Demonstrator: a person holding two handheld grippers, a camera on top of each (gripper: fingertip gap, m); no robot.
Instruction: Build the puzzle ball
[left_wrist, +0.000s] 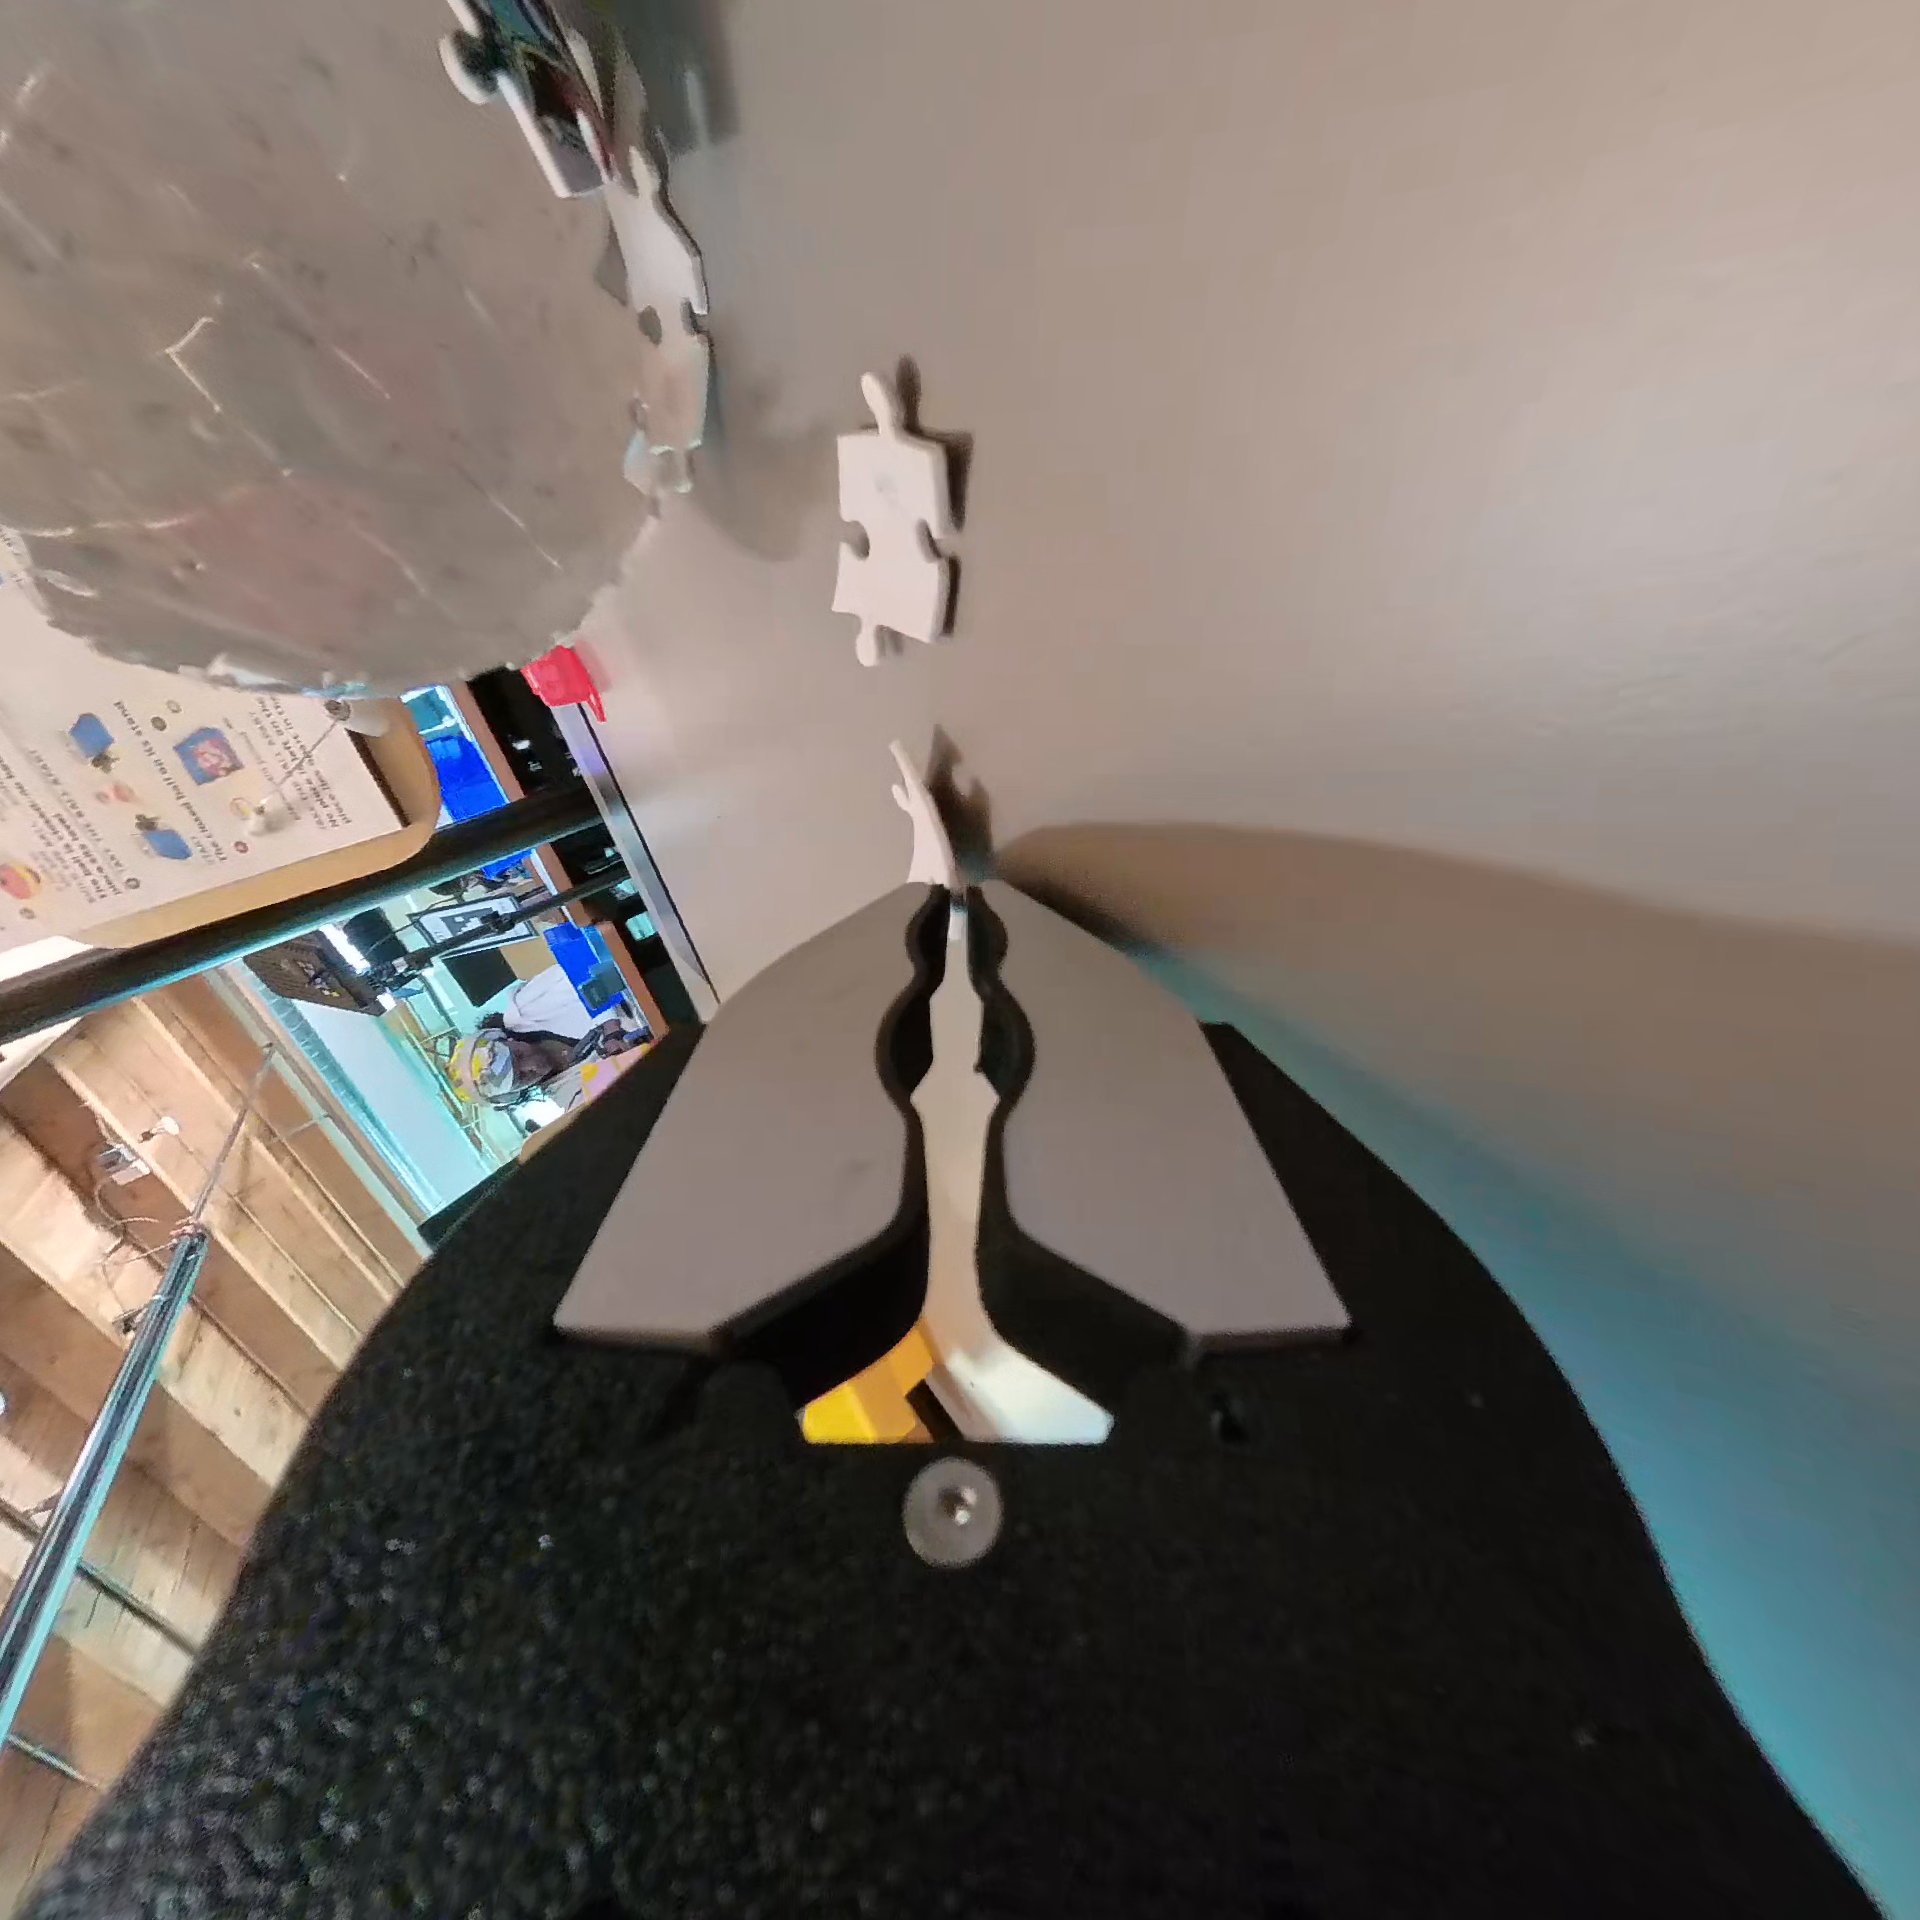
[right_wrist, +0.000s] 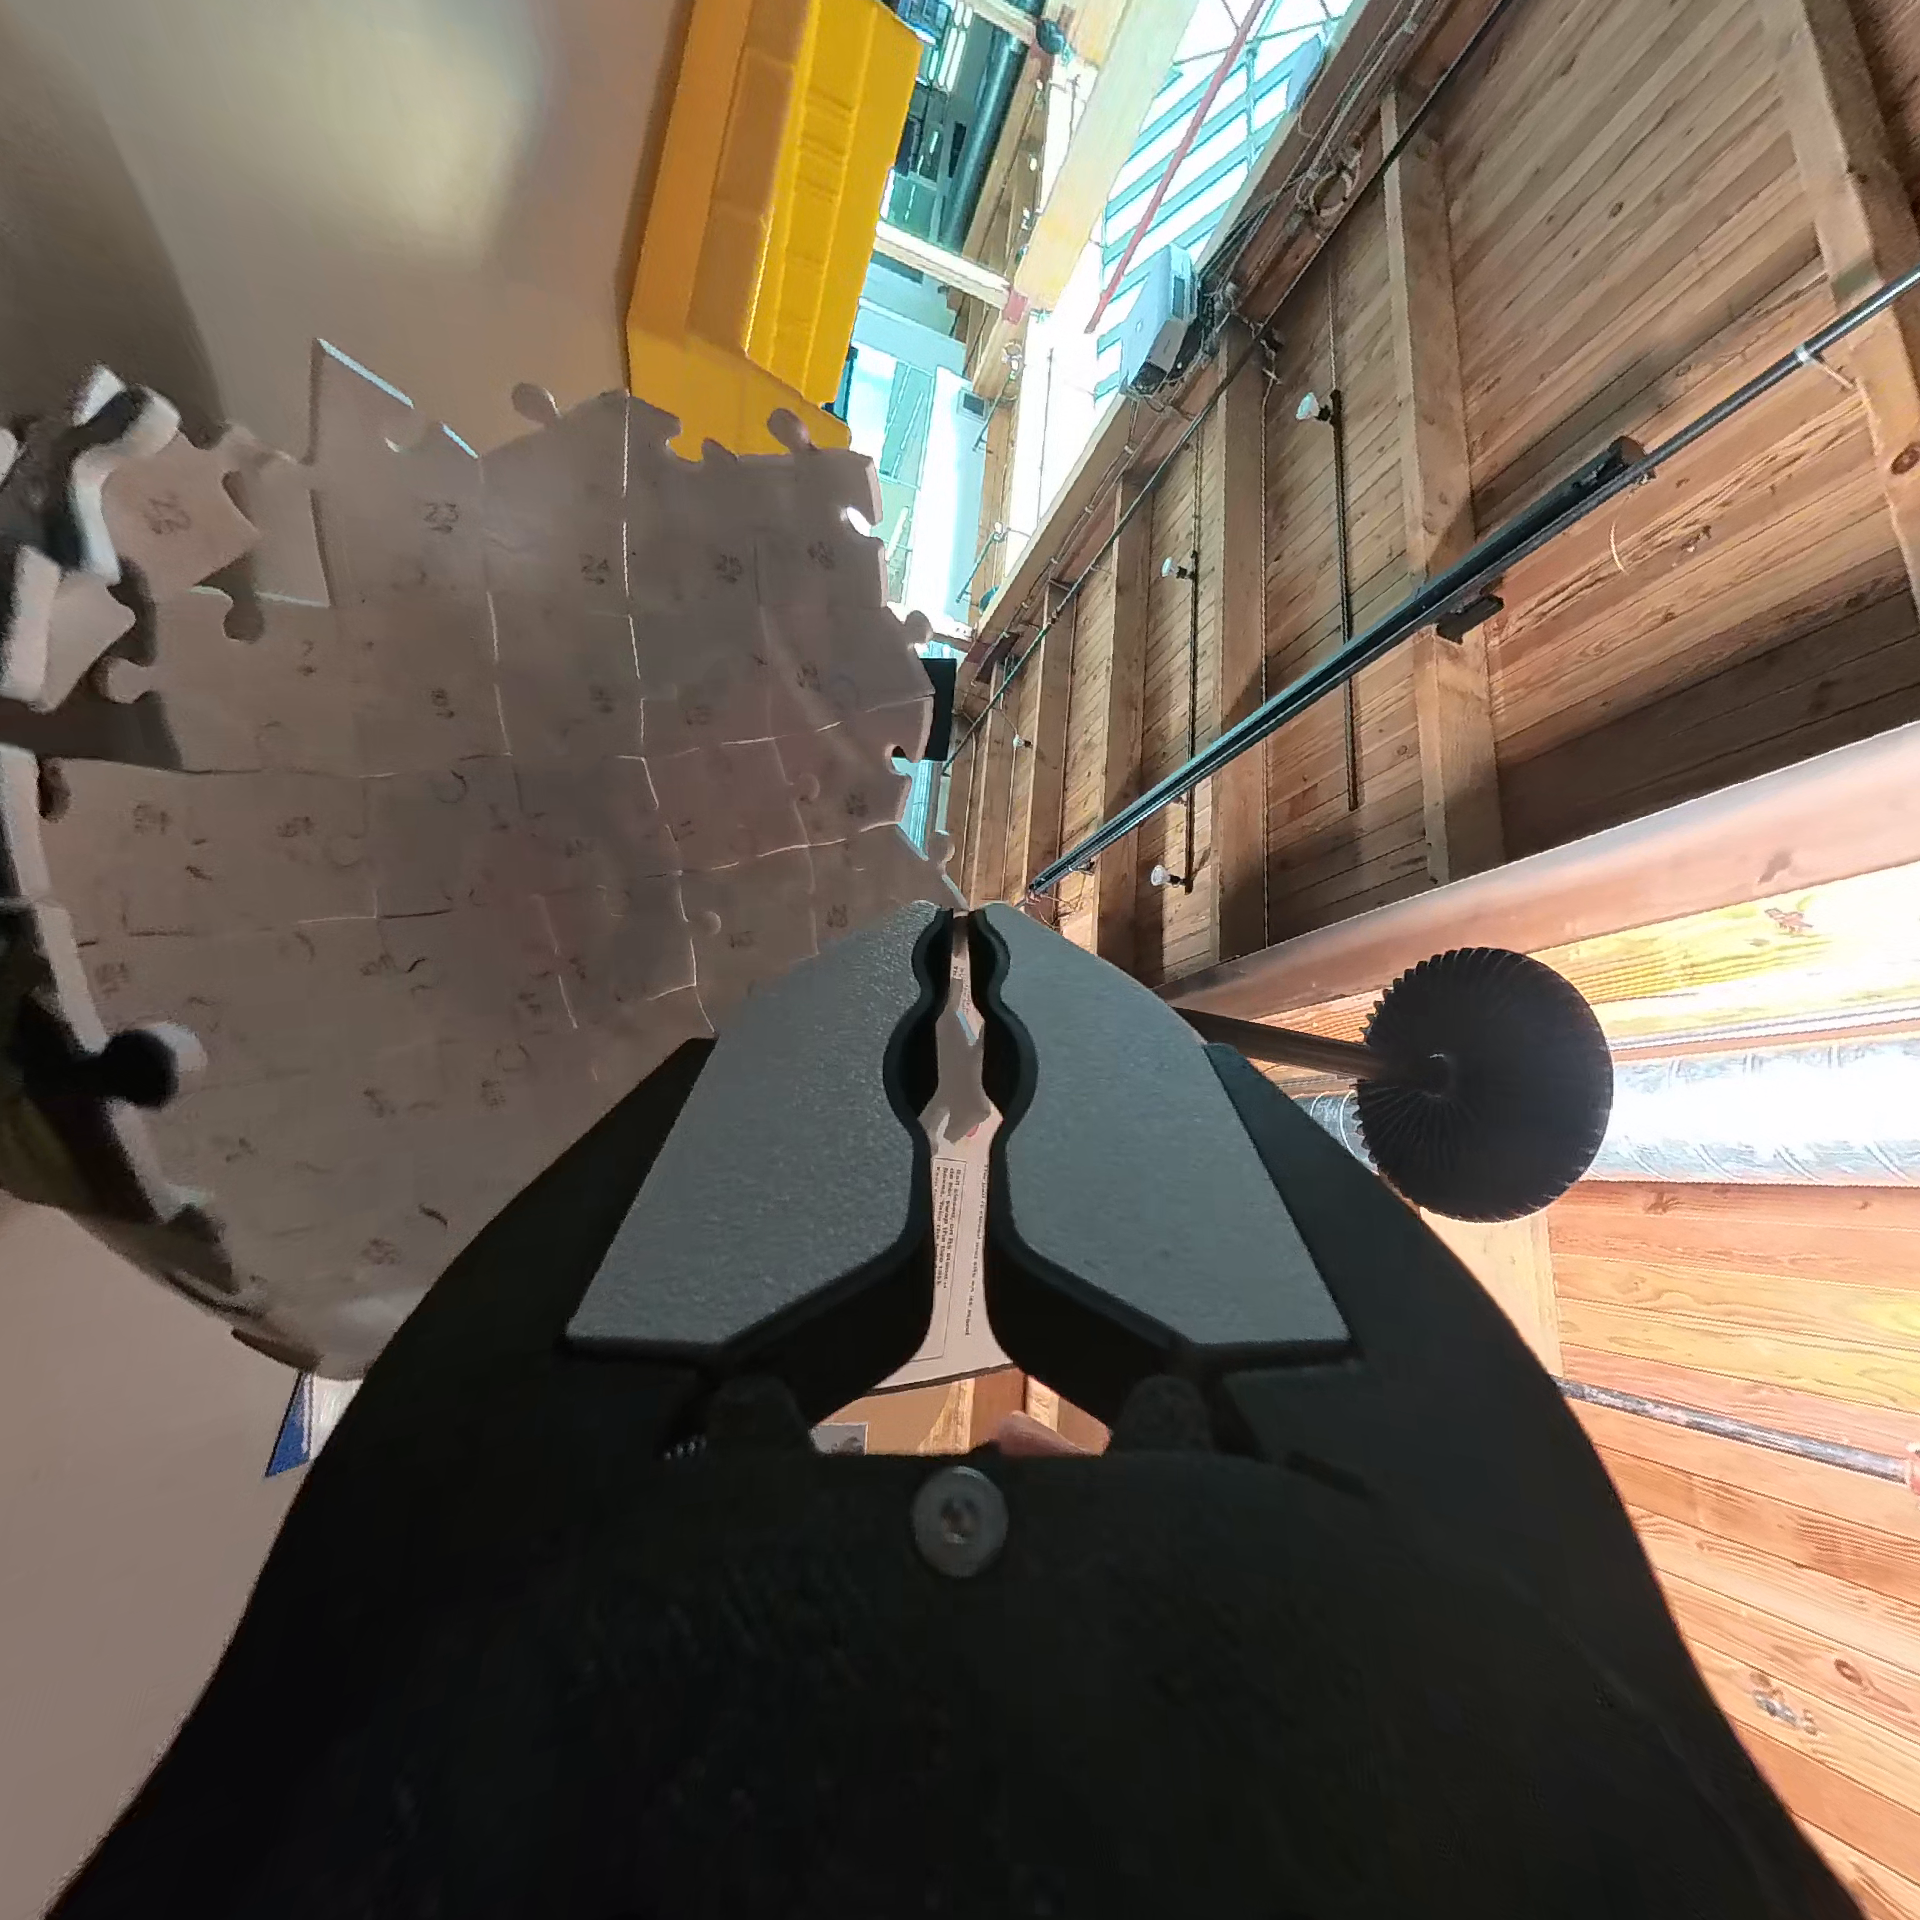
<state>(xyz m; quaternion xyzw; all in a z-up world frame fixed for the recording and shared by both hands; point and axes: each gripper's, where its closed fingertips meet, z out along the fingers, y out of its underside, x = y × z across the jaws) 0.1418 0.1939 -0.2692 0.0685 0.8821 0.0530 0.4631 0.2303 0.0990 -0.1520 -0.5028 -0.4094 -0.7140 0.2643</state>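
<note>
The partly built puzzle ball (right_wrist: 468, 779) is a curved shell of joined pale pieces, seen from its inner side at the left of the right wrist view. My right gripper (right_wrist: 961, 914) is shut at the shell's rim and holds it off the table. In the left wrist view the shell (left_wrist: 260, 364) fills the upper left, with its shadow on the table. My left gripper (left_wrist: 951, 894) is shut on a white puzzle piece (left_wrist: 928, 831), seen edge-on and sticking out past the fingertips. A second loose white piece (left_wrist: 899, 520) lies flat on the table (left_wrist: 1351, 416) just beyond.
A yellow bin (right_wrist: 769, 208) stands on the table behind the shell. A small red object (left_wrist: 561, 675) sits at the table's far edge. A clipboard with a printed sheet (left_wrist: 208, 810) and a black pole (left_wrist: 312, 894) are off the table. A person (left_wrist: 520, 1060) is far back. My hands' fingertips stand some 20 cm from each other.
</note>
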